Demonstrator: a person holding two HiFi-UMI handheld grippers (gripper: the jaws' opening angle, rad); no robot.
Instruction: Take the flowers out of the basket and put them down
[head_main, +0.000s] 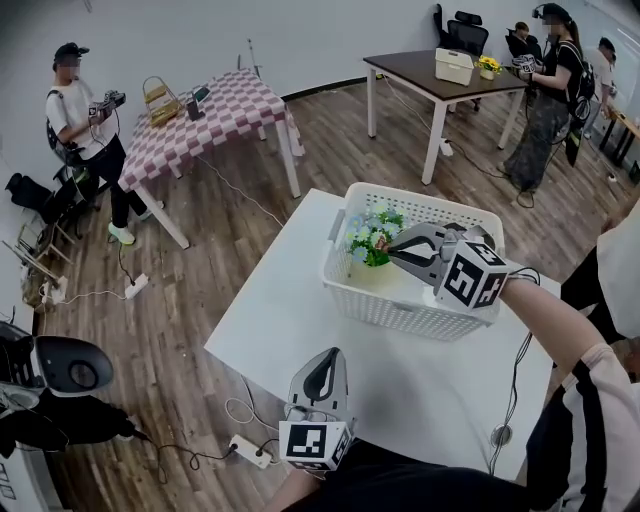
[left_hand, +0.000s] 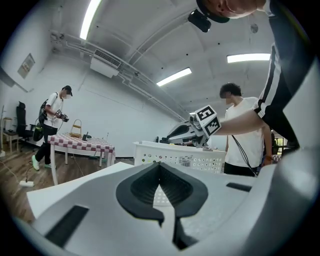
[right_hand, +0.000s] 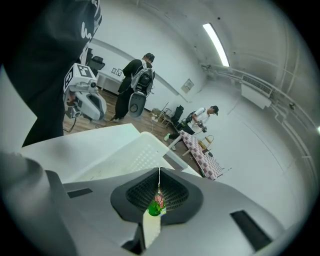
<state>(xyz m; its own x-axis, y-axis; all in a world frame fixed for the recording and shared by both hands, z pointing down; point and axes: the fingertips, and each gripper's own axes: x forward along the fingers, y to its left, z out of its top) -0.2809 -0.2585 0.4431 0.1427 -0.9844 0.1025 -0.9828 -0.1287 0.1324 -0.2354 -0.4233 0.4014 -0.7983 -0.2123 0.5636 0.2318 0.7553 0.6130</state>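
White table: right tongs angled into basket, seemingly pinching flowers; left tongs closed.

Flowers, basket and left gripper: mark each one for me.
flowers (head_main: 372, 236), head view, on the blooms.
basket (head_main: 395, 310), head view, on its near wall.
left gripper (head_main: 329, 357), head view, at its tip.

Basket recorded as white, hole-patterned, on white table. Flowers inside basket: pale blue and yellow, green leaves. Right tongs above basket: grey, black-and-white square markers. Beyond basket: red-white checked cloth.
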